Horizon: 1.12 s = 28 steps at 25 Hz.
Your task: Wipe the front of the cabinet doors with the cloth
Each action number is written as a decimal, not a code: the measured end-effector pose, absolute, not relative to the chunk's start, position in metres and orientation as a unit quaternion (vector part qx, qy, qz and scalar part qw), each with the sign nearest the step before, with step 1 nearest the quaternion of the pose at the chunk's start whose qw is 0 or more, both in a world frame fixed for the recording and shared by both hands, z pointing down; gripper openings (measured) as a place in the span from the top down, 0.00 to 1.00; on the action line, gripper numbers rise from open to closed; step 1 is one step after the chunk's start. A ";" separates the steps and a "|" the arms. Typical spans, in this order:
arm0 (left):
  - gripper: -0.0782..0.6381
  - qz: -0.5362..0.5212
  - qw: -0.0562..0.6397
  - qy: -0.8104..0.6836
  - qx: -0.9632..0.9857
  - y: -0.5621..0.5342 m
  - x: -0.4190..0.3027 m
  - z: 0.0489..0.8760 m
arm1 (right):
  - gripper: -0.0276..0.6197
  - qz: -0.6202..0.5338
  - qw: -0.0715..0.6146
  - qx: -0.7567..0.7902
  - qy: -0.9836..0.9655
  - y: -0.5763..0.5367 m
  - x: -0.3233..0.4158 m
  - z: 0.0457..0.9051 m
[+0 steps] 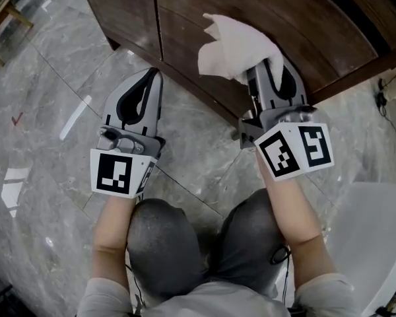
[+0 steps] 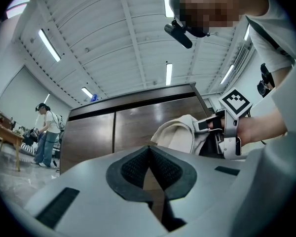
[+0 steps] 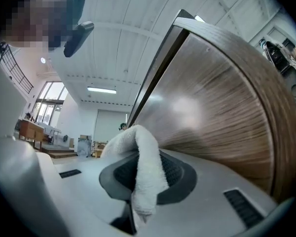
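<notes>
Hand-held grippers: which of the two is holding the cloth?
The right hand-held gripper: its jaws are shut on the white cloth, by the cabinet door. The left hand-held gripper is shut on nothing.

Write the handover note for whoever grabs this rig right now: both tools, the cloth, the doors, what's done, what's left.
Right tool: shut on the cloth, which is bunched at the lower front of the right-hand cabinet door.
Left tool: shut, empty, low near the bottom edge of the left-hand cabinet door.
Done: cloth gripped and brought to the door; how much has been wiped can't be told.
Left: wipe both door fronts.
</notes>
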<state>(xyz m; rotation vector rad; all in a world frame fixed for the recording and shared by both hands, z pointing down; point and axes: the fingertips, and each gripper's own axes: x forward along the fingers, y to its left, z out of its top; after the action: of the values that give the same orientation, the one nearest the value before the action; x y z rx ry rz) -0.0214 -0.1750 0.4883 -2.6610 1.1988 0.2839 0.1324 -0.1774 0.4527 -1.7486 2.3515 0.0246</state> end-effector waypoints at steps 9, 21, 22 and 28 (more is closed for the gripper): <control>0.87 0.089 0.105 0.403 -0.905 -0.172 -0.013 0.490 | 0.85 0.012 0.116 -0.613 0.781 -0.135 0.169 0.446; 0.87 0.090 0.095 0.391 -0.911 -0.171 -0.008 0.495 | 0.85 0.027 0.089 -0.652 0.752 -0.096 0.205 0.457; 0.87 0.092 0.094 0.389 -0.912 -0.170 -0.006 0.494 | 0.85 0.028 0.088 -0.654 0.751 -0.094 0.207 0.457; 0.87 0.093 0.093 0.387 -0.913 -0.166 -0.007 0.492 | 0.85 0.030 0.082 -0.643 0.761 -0.086 0.193 0.454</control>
<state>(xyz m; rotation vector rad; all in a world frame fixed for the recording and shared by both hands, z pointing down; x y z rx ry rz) -0.0065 -0.1662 0.4922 -2.7099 1.1474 0.2774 0.1932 -0.0864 0.4542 -1.9192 2.2734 0.0883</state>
